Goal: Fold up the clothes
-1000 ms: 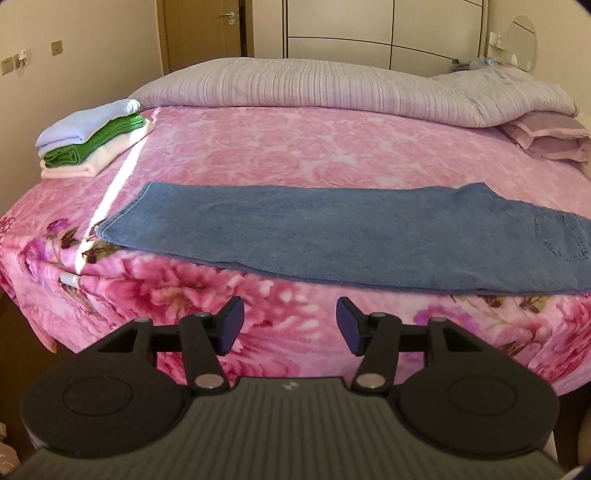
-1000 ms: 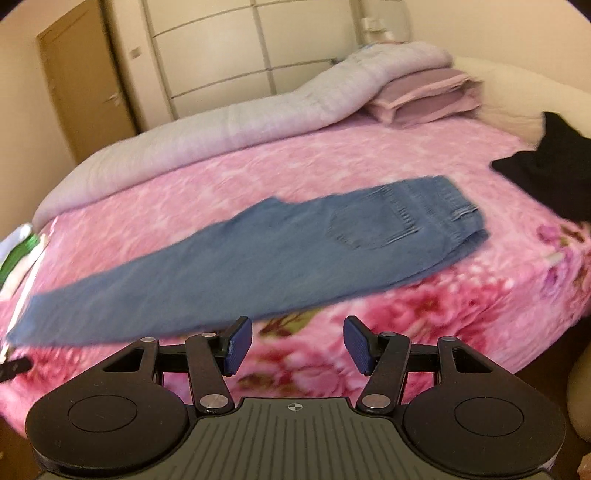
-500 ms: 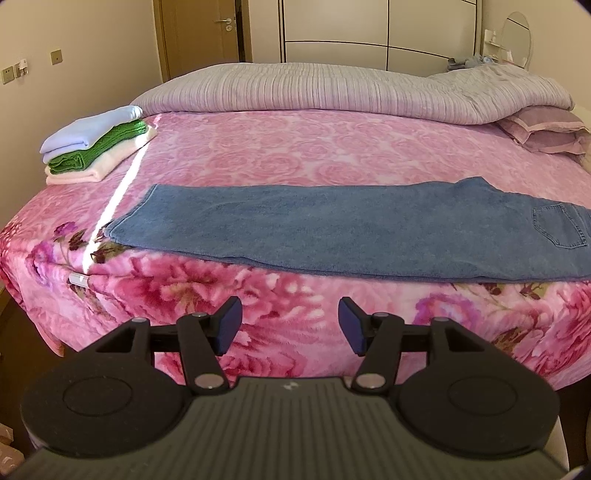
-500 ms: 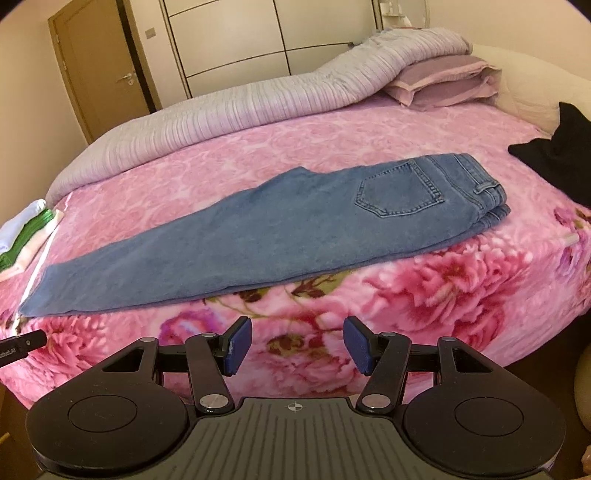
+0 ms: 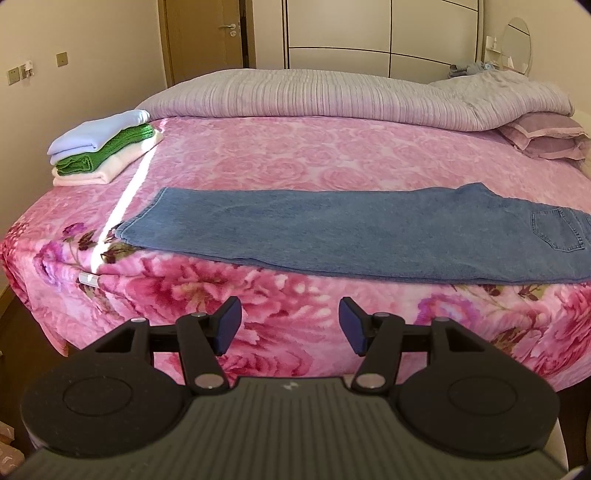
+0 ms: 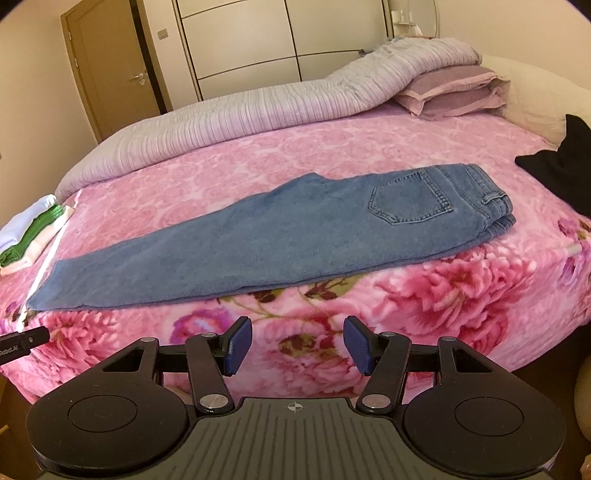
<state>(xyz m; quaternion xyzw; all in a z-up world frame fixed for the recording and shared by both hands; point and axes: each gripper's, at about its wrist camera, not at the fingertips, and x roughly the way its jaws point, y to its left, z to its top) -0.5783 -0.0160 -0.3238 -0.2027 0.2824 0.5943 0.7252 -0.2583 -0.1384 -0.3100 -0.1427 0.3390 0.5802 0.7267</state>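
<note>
Jeans (image 5: 351,236) laid flat along the near edge of the bed (image 5: 295,162), folded lengthwise leg on leg, cuffs to the left, waistband and back pocket to the right. Same jeans (image 6: 258,236) seen from the right wrist view, waistband end doubled over at the right, close to the bed's edge. Pink flowered blanket (image 5: 258,295) under the jeans, hanging down the front of the bed. Stack of folded clothes (image 5: 103,147) at the far left corner of the bed, well apart from the jeans: pale blue on top, green in the middle, cream beneath. Striped lilac duvet (image 5: 332,96) bunched along the far side, with mauve pillows (image 5: 546,136) at the right. Black garment (image 6: 557,166) lying at the right edge of the bed, apart from the waistband. Left tongs (image 5: 290,328) spread wide, nothing between the blue pads, held in front of the bed below the jeans' middle, not touching cloth. Right tongs (image 6: 297,345) likewise spread and empty, held off the bed's front edge, below the jeans. Wooden door (image 6: 110,74) and pale wardrobe panels (image 5: 369,33) behind the bed.
</note>
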